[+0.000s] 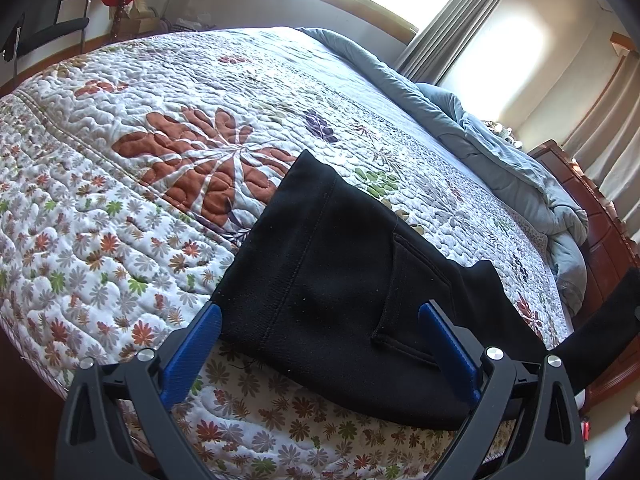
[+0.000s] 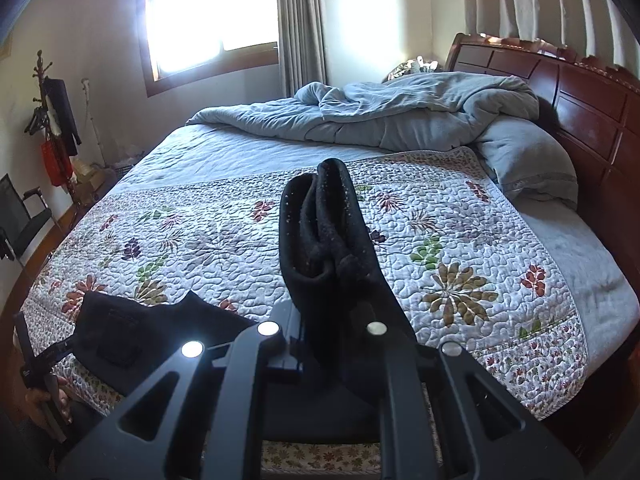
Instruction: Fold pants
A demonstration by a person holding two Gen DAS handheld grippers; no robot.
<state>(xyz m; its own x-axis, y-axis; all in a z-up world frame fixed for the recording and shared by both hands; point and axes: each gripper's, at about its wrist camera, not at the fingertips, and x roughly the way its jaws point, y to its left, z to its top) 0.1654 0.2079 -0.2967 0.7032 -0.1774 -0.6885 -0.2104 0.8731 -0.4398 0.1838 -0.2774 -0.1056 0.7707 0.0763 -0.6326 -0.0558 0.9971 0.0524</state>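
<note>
Black pants [image 1: 304, 240] lie on the floral quilt [image 1: 120, 200] near the bed's front edge, back pocket up. My left gripper [image 1: 320, 312] hangs open over that waist end, its blue pads [image 1: 196, 356] wide apart on either side of the cloth and not pressing it. One leg [image 1: 600, 320] rises off the bed to the right. In the right wrist view that leg end [image 2: 320, 220] stands bunched and folded above my right gripper [image 2: 332, 320], which is shut on it. The flat waist part [image 2: 132, 328] lies to the left on the quilt [image 2: 460, 240].
A rumpled blue duvet [image 2: 400, 112] is piled against the wooden headboard [image 2: 560, 92]. A coat stand [image 2: 56, 120] and a black chair [image 1: 52, 28] stand by the far wall. A hand [image 2: 44, 400] shows at the bed's near left corner.
</note>
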